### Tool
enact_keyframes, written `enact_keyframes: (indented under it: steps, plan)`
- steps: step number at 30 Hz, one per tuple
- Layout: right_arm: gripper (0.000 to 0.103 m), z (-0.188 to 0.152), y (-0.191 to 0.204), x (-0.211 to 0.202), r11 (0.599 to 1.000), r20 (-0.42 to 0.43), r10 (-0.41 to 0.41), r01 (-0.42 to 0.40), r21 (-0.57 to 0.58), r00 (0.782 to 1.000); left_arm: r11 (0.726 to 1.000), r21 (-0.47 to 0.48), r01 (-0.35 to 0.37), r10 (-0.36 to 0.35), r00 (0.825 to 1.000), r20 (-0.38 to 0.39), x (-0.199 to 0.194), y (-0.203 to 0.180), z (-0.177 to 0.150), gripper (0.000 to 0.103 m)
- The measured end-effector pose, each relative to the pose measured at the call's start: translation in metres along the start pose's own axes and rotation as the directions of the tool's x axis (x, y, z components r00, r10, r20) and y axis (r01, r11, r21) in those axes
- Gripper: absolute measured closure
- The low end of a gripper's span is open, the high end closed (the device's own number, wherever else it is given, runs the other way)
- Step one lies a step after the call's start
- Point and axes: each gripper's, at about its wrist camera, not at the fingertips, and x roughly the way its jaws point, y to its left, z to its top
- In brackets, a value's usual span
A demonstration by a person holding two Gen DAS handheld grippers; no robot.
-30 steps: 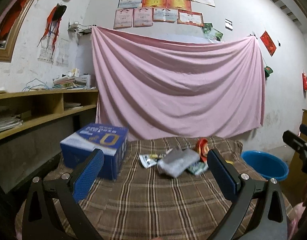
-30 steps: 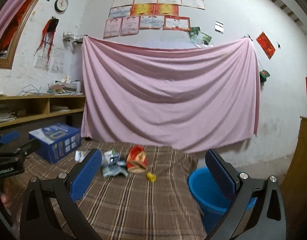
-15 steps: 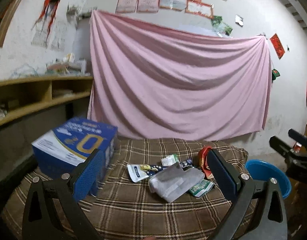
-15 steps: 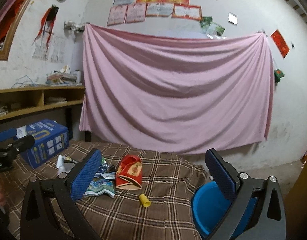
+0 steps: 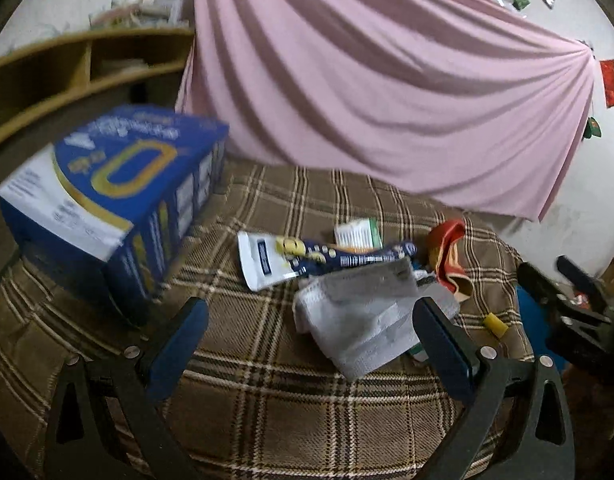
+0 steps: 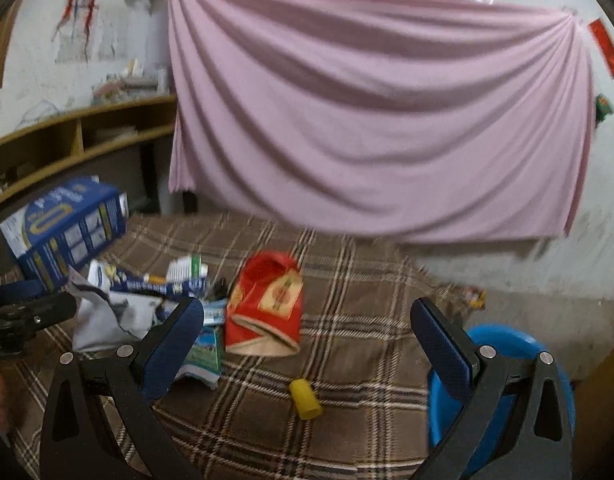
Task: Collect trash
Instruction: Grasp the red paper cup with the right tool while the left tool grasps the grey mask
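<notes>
Trash lies in a pile on the plaid-covered table (image 5: 267,400): a grey-white plastic bag (image 5: 363,320), a blue and white wrapper (image 5: 307,256), a white and green packet (image 5: 357,233), a red carton (image 6: 267,304) and a small yellow cap (image 6: 305,399). My left gripper (image 5: 307,344) is open and empty, just in front of the grey bag. My right gripper (image 6: 307,344) is open and empty above the yellow cap, with the red carton just beyond. A blue basin (image 6: 507,344) stands off the table's right edge.
A large blue box (image 5: 115,188) stands on the table's left side. A pink sheet (image 6: 367,120) hangs on the wall behind. Wooden shelves (image 5: 67,76) run along the left wall. A green packet (image 6: 205,350) lies by my right gripper's left finger.
Both grippers have moved forward and tilted down toward the trash pile; the pile now looks larger and closer. Both stayed open.
</notes>
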Motion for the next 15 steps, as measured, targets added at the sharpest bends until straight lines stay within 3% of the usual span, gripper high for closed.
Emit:
enact_keyframes:
  steps: [3,5,9,12,14,15]
  plan:
    - [0.0,0.001,-0.004,0.023,0.997,-0.104,0.073,-0.069,0.044,0.992,0.999,-0.03,0.036,-0.038,0.997,-0.061,0.011,0.004,-0.002,0.023]
    - [0.0,0.002,-0.003,0.036,0.993,-0.141,0.104,-0.096,0.068,0.984,0.997,-0.046,0.055,-0.06,0.993,-0.105,0.018,0.005,-0.004,0.041]
    - [0.0,0.005,0.003,0.058,0.992,-0.202,0.12,-0.112,0.052,0.972,0.99,-0.1,0.102,-0.118,0.978,-0.172,0.029,0.005,-0.006,0.054]
    - [0.002,0.009,0.002,0.075,0.991,-0.243,0.129,-0.116,0.07,0.961,0.987,-0.121,0.111,-0.131,0.975,-0.18,0.032,0.003,-0.006,0.062]
    - [0.006,0.01,-0.001,0.09,0.987,-0.276,0.148,-0.122,0.108,0.95,0.983,-0.131,0.124,-0.147,0.973,-0.179,0.033,0.001,-0.006,0.078]
    - [0.007,0.01,-0.002,0.094,0.984,-0.285,0.157,-0.126,0.125,0.946,0.982,-0.138,0.128,-0.152,0.972,-0.179,0.033,0.001,-0.007,0.081]
